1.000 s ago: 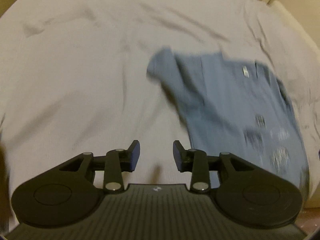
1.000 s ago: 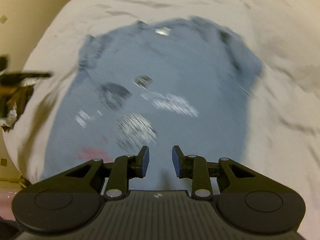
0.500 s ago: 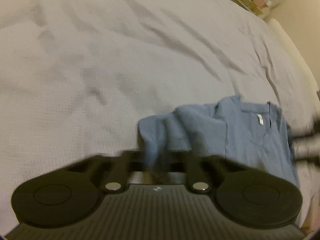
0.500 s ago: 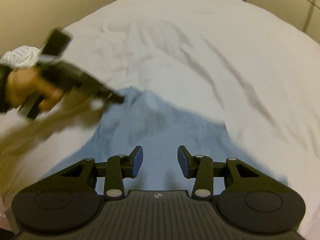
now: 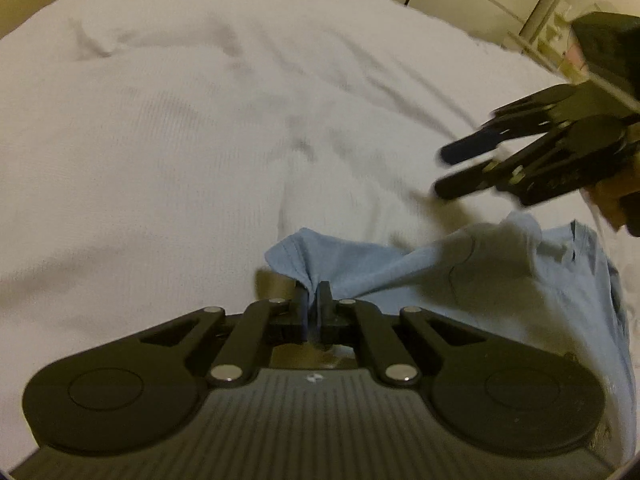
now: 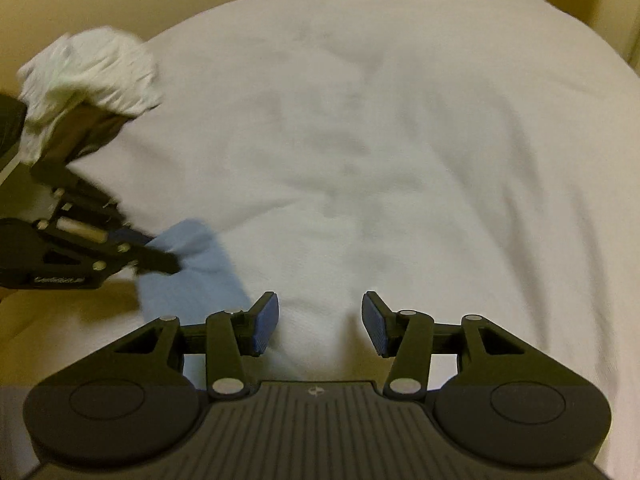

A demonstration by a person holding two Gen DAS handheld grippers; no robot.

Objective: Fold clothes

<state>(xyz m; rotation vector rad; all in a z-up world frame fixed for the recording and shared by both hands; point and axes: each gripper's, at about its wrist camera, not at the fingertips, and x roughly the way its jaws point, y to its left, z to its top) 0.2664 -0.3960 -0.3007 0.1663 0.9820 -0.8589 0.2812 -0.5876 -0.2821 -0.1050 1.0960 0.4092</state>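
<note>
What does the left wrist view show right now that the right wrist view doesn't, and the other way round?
Only the left wrist view shows the left gripper pinching the shirt's sleeve edge, the shirt's neck label, and shelving past the bed.

Only the right wrist view shows the right gripper's pads wide apart over bare sheet, and a white sleeve above the other tool.

Both show the blue T-shirt on the white bedsheet.

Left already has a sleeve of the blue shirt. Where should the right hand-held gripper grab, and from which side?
Probably the opposite shoulder or sleeve edge of the blue shirt, beside the collar. Come down from above on the shirt's right side: the left hand-held gripper pinches the near sleeve, and the right hand-held gripper hovers open over the white bedsheet.
</note>
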